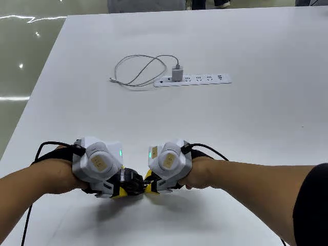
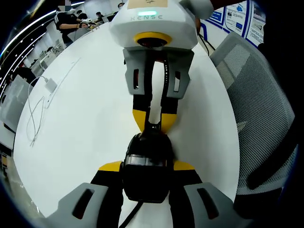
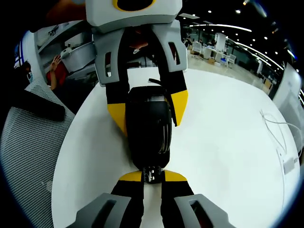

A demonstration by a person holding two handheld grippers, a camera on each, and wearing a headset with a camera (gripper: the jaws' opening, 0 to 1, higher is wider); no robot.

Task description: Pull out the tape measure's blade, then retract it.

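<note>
A black tape measure (image 1: pixel 132 182) sits just above the white table (image 1: pixel 230 128), near its front edge, held between my two grippers. In the left gripper view my left gripper (image 2: pixel 147 167) is shut on the tape measure's body (image 2: pixel 147 152), yellow fingertips (image 2: pixel 110 166) on either side. Facing it, my right gripper (image 3: pixel 152 176) is shut on the blade's end hook (image 3: pixel 152 172), right at the case mouth. Almost no blade shows between case and hook. In the head view the left gripper (image 1: pixel 119 190) and the right gripper (image 1: pixel 149 185) nearly touch.
A white power strip (image 1: pixel 202 79) with a plugged charger (image 1: pixel 177 74) and a looped white cable (image 1: pixel 138 72) lies mid-table, further back. A grey mesh chair (image 2: pixel 266 109) stands by the table's near edge. People and desks are in the far background.
</note>
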